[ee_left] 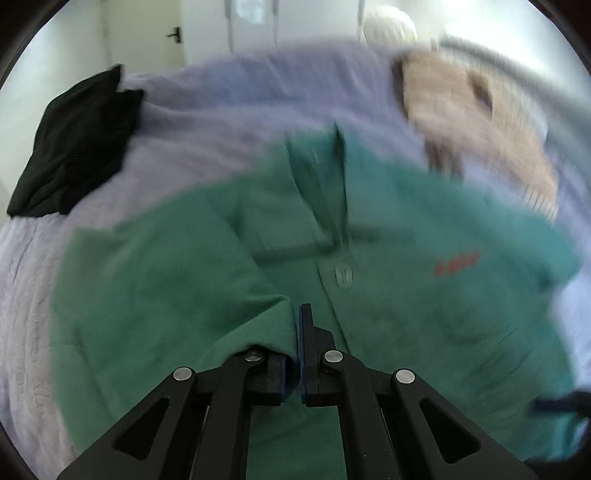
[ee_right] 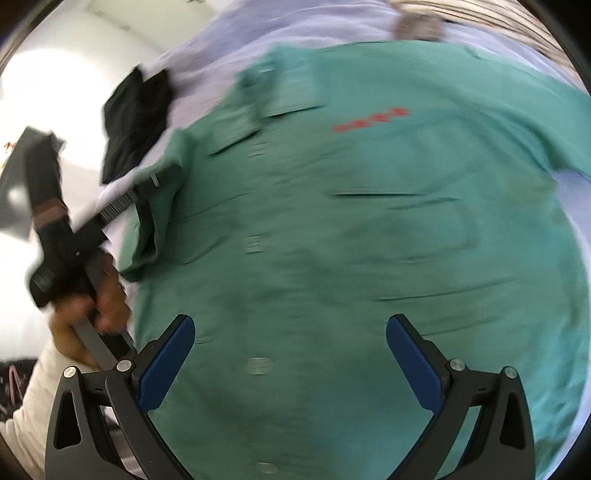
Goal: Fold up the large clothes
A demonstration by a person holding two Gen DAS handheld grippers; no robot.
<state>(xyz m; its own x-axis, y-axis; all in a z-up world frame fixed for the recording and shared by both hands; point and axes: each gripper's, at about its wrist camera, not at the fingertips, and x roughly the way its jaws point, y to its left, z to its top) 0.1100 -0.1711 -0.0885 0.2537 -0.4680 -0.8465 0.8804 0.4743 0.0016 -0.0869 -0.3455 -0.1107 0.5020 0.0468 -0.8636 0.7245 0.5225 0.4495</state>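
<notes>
A green button-up shirt [ee_left: 406,314] [ee_right: 369,240] with red chest lettering lies front up on a lavender bed cover [ee_left: 221,103]. My left gripper [ee_left: 297,332] is shut on the shirt's sleeve edge, and the cloth drapes over its left finger. The sleeve [ee_left: 166,295] is lifted and folded across toward the button placket. In the right wrist view the left gripper [ee_right: 147,184] shows at the left, held by a hand [ee_right: 103,306], with the sleeve pinched. My right gripper [ee_right: 290,325] hangs open over the shirt's lower front, with nothing between its blue pads [ee_right: 166,365]. Both views are motion-blurred.
A black garment [ee_left: 74,147] [ee_right: 136,122] lies at the bed's far left. A beige garment [ee_left: 472,122] lies beyond the shirt's right shoulder. Behind the bed are a white wall and a door with a dark handle [ee_left: 175,35]. A white-sleeved arm [ee_right: 37,387] is at lower left.
</notes>
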